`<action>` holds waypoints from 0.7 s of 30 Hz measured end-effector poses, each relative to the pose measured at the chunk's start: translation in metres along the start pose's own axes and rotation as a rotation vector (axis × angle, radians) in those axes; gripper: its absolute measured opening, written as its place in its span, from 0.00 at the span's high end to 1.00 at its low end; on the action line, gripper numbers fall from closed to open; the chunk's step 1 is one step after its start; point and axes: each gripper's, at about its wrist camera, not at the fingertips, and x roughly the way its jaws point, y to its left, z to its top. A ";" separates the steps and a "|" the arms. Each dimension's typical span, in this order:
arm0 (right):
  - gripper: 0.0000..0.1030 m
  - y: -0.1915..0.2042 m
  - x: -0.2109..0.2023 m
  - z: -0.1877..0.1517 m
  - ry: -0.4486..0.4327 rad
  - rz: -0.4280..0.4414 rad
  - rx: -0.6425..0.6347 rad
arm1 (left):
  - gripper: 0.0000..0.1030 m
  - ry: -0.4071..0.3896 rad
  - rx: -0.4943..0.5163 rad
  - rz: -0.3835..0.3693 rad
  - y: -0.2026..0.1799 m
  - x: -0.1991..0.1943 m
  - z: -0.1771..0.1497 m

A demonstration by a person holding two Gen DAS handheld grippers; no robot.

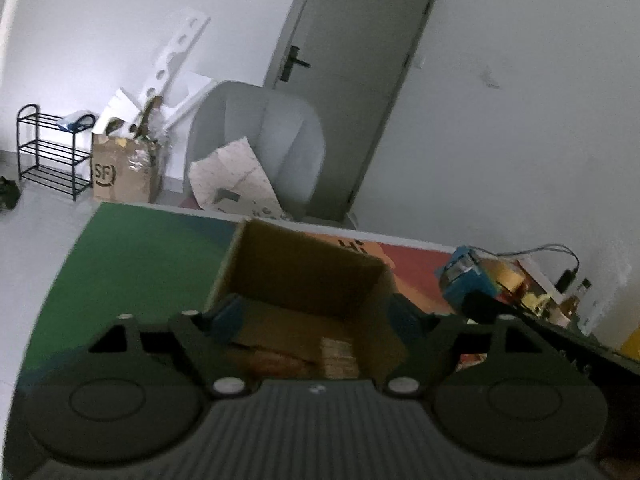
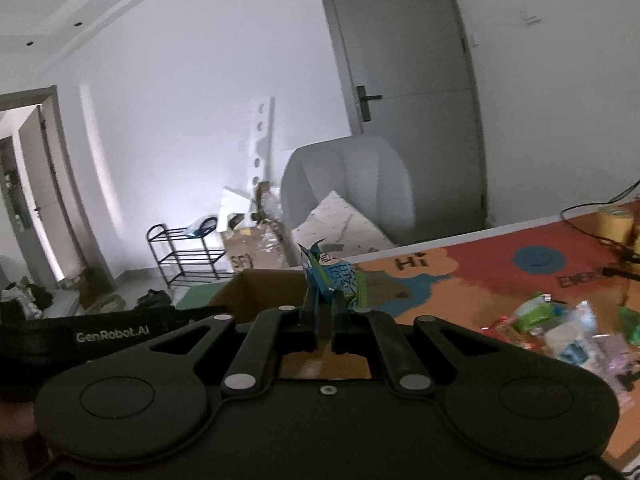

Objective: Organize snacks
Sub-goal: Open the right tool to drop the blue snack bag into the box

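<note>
Left fingers [image 1: 316, 312] wide over cardboard box [image 1: 304, 276] holding snack packs [image 1: 296, 354]; right fingers [image 2: 325, 300] pinching blue packet [image 2: 332, 276]

door [image 2: 404, 52] shut | grey chair [image 1: 260, 136] before it | black rack [image 1: 52, 152] by wall | tape roll [image 2: 616, 222] on table [image 2: 480, 264]

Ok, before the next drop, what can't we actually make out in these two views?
- Cardboard box contents: left wrist view, blurred, partly behind the left gripper.
- Blue snack packet label: right wrist view, too blurred; right gripper fingers cover its lower end.
- Snack pile: right wrist view, individual packets smeared together.
</note>
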 end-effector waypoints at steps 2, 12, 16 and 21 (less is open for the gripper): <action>0.96 0.008 0.002 0.002 0.001 0.012 -0.008 | 0.23 -0.006 -0.001 0.011 0.004 -0.004 0.003; 0.55 0.027 0.012 0.004 0.021 0.056 -0.025 | 0.15 0.016 -0.022 0.065 0.023 -0.015 0.003; 0.52 0.017 0.001 0.001 0.029 0.021 -0.021 | 0.12 0.020 -0.019 0.080 0.018 -0.013 0.001; 0.20 0.004 -0.015 -0.003 0.004 -0.081 -0.020 | 0.05 0.013 0.007 0.072 0.002 -0.015 -0.001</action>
